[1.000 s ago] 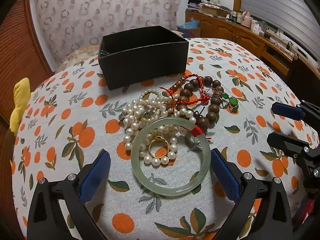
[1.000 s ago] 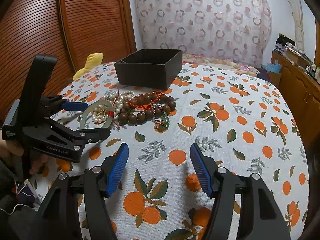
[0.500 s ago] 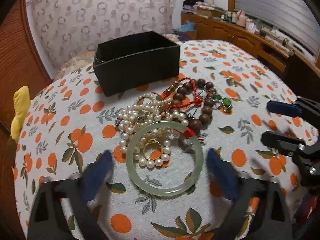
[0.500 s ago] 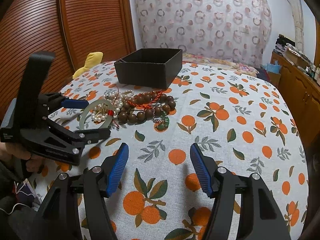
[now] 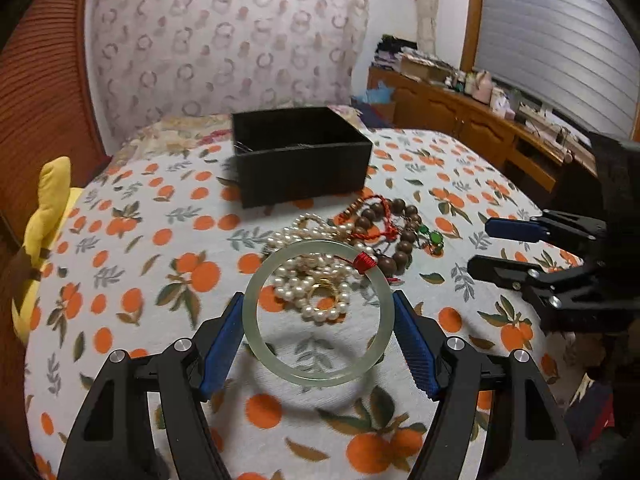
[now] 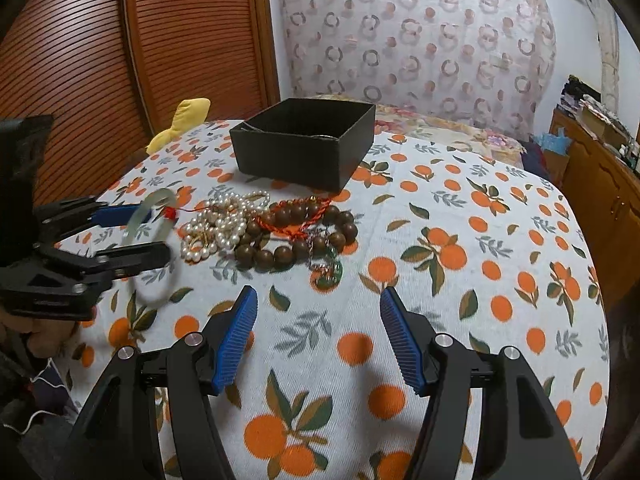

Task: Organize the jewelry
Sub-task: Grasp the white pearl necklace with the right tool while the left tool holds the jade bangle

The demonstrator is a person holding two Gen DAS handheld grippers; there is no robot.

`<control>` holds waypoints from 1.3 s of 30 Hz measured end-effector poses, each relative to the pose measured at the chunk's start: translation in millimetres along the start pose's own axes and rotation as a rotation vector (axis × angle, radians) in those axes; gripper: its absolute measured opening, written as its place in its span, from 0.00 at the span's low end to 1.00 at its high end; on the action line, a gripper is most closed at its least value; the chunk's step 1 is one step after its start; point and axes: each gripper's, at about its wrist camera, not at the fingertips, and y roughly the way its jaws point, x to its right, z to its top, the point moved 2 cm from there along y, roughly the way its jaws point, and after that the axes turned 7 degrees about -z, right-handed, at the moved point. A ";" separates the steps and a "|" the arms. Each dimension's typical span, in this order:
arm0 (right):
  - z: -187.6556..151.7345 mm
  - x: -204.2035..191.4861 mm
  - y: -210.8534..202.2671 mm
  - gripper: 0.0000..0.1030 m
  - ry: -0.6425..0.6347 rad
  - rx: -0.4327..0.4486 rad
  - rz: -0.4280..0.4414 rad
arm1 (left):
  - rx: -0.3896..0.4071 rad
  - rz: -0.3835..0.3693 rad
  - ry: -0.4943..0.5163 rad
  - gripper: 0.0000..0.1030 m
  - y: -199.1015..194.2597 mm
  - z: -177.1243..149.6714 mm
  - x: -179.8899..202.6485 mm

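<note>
A pale green jade bangle [image 5: 324,381] with a red tassel [image 5: 365,260] hangs just above the cloth, its shadow beneath it. My left gripper [image 5: 318,308] is closing on it, and both blue pads press its sides. The right wrist view shows the bangle [image 6: 160,198] tilted in the left gripper [image 6: 156,232]. Behind it lie white pearls [image 5: 308,280], a gold ring [image 5: 324,284], brown wooden beads [image 5: 400,240] and a green pendant [image 6: 330,274]. The open black box [image 5: 300,168] stands farther back. My right gripper [image 6: 318,294] is open over bare cloth.
The table wears a white cloth printed with oranges [image 6: 440,256]. A yellow plush toy [image 5: 44,216] sits at its left edge. A wooden cabinet [image 5: 460,120] with clutter runs along the right wall. Slatted wooden doors [image 6: 120,60] stand behind the table.
The left jaws have come in from wide open onto the jade bangle and raised it off the pearls and cloth. The right gripper has not moved.
</note>
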 end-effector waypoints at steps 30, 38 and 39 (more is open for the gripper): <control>42.0 -69.0 55.4 0.09 -0.159 -0.058 0.076 | 0.063 0.036 -0.079 0.67 -27.4 -6.8 -38.9; 48.0 -61.6 33.7 0.08 -0.154 -0.001 0.081 | 0.071 0.034 -0.081 0.67 -28.9 -6.1 -41.2; 51.0 -59.6 28.4 0.08 -0.148 0.012 0.084 | 0.071 0.033 -0.080 0.67 -29.4 -5.4 -41.3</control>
